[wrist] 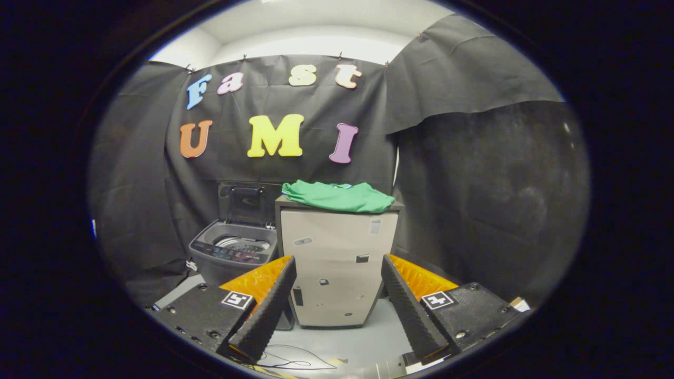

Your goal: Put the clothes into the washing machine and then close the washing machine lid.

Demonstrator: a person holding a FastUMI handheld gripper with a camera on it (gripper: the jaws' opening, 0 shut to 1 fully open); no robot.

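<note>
Tool: the tool (337,268) has its two ribbed black fingers (266,310) spread wide apart with nothing between them; each finger has an orange backing and a black base with a small square marker.
Floor: pale floor (347,342) lies under the fingers, with a thin dark cable (287,362) looping across it just below the cabinet.
Cabinet: a pale upright cabinet (337,263) with a dark top stands beyond the fingertips, seen through the gap between them; small stickers dot its front.
Clothes: the green clothes (337,196) lie folded on top of the cabinet, well apart from the tool.
Washing machine: the grey top-loading washing machine (234,252) stands just beside the cabinet, lower than the cabinet's top, with the drum opening showing.
Lid: the washing machine lid (247,202) is raised upright behind the opening, near the cabinet's top corner.
</note>
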